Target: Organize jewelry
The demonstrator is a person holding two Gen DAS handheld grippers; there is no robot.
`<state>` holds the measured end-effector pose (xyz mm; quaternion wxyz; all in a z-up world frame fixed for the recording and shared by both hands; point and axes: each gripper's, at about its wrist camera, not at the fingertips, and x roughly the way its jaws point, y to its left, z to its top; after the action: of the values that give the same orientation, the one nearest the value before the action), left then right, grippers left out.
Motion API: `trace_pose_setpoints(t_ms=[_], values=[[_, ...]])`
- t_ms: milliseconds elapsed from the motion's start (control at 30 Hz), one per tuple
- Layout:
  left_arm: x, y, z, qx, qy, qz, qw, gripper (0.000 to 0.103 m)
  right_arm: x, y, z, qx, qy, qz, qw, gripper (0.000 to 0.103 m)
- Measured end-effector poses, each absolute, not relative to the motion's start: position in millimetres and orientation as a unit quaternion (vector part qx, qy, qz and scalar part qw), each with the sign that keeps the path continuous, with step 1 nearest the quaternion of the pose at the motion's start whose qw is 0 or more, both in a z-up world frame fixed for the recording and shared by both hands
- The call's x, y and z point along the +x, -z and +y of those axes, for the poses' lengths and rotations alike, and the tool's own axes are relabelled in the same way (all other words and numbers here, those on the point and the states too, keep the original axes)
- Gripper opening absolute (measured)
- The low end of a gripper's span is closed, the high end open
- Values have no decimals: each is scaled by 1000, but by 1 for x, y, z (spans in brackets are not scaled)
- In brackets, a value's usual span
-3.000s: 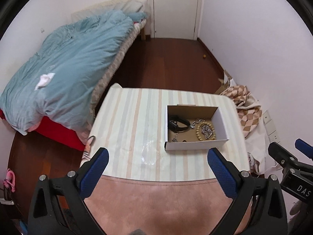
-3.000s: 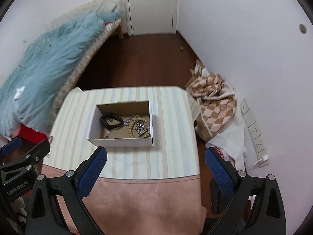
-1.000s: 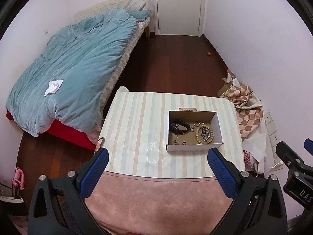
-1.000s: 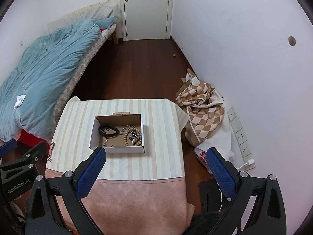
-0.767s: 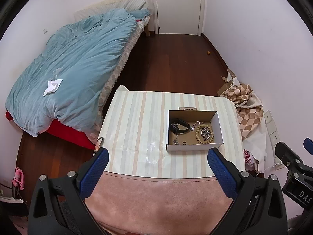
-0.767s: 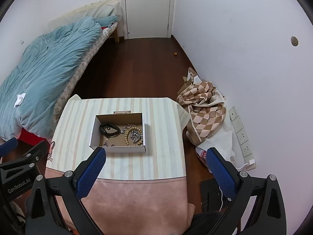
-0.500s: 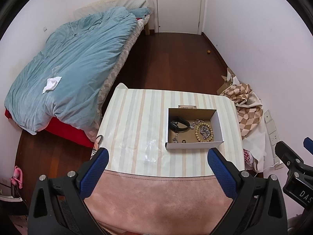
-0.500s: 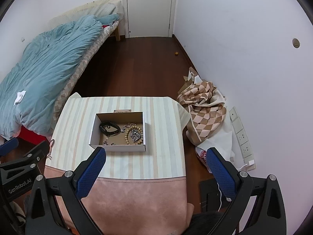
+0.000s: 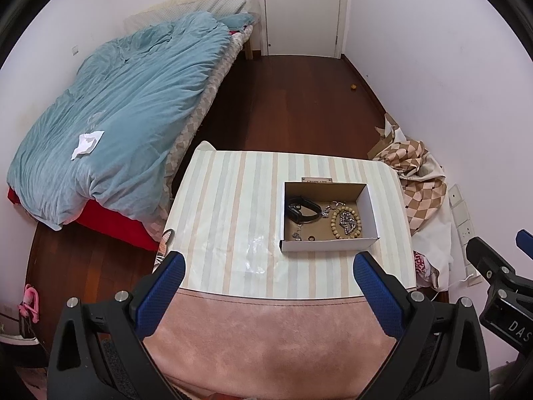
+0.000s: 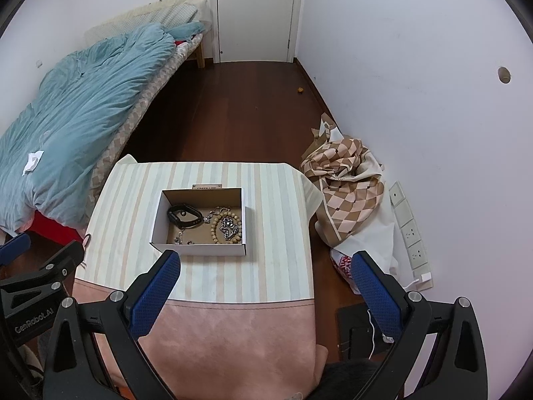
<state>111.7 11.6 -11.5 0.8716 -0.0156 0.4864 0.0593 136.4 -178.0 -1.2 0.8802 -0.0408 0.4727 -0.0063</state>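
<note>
Jewelry lies in a small open cardboard box point(image 9: 368, 200) on the striped table point(image 9: 233, 206): a black band point(image 9: 303, 209), a wooden bead bracelet point(image 9: 334, 223) ringing a silver chain point(image 9: 348, 222), and some smaller pieces (too small to name). Both the left gripper point(image 9: 269, 288) and the right gripper point(image 10: 265, 285) hang well above the table with fingers spread wide and nothing between them. Everything seems already boxed, so I judge the task at or near its end; any further move would call for coming down over the box and closing on one piece without snagging the chain.
</note>
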Motion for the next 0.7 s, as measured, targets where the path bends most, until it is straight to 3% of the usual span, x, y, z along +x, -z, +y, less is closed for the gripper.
trace_pose_setpoints(t_ms=[700], values=[[111, 4, 4, -18, -56, 484, 873, 103, 131, 0, -177, -40, 7, 472, 881, 103]])
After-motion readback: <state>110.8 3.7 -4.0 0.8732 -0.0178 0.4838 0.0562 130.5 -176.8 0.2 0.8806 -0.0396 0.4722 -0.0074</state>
